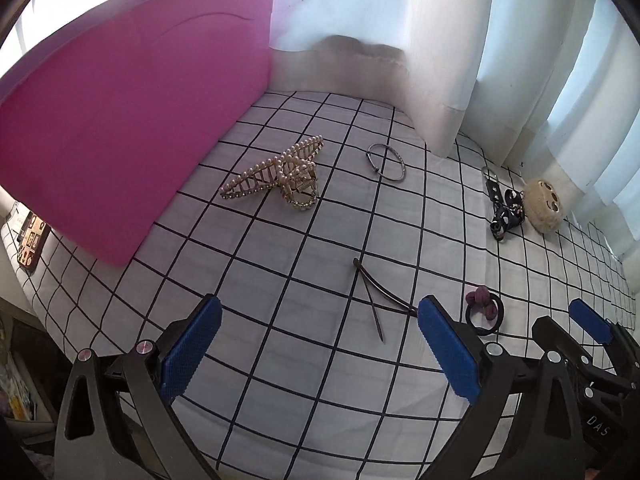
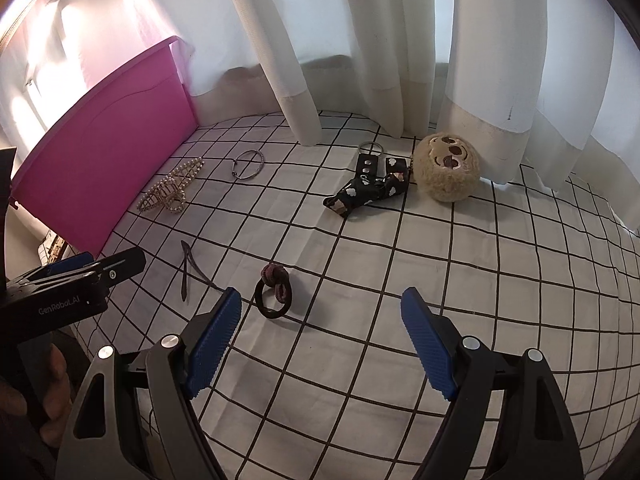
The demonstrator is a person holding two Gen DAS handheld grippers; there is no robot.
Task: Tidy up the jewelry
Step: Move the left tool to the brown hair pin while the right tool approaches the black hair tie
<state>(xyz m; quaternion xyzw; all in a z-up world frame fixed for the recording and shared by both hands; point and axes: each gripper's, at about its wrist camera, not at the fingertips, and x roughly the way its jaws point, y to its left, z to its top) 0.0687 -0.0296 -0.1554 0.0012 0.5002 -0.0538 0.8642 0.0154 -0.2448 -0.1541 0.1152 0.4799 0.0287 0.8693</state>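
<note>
Jewelry lies scattered on a white cloth with a black grid. A pearl claw clip sits beside the pink box. A silver bangle lies farther back. A thin dark hair pin rests just ahead of my left gripper, which is open and empty. A black hair tie with a maroon knot lies just ahead of my right gripper, open and empty. A plush keychain with a black bow lies by the curtain.
White curtains hang along the far edge of the cloth. The pink box stands as a wall on the left. The other gripper shows at each view's side, and a hand holds the left one.
</note>
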